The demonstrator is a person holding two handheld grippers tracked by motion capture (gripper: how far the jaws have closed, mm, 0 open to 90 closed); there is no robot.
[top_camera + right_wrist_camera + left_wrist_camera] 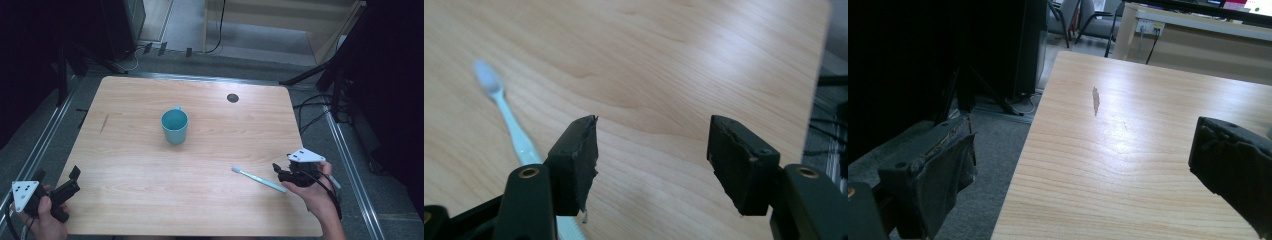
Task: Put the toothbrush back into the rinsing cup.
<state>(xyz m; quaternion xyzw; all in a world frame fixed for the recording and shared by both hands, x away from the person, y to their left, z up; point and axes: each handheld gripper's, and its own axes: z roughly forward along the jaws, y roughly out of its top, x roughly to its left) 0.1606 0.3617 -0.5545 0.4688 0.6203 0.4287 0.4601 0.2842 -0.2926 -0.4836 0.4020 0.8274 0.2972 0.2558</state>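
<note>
**Materials and Surface Finish**

I see a table of pale wood grain, smooth with a soft sheen. The toothbrush looks like glossy light-blue plastic, the cup like smooth teal plastic. The right gripper carries matt black, rough-edged pads.

Bright glare streaks the table; surroundings are dark, the toothbrush slightly blurred.
</note>
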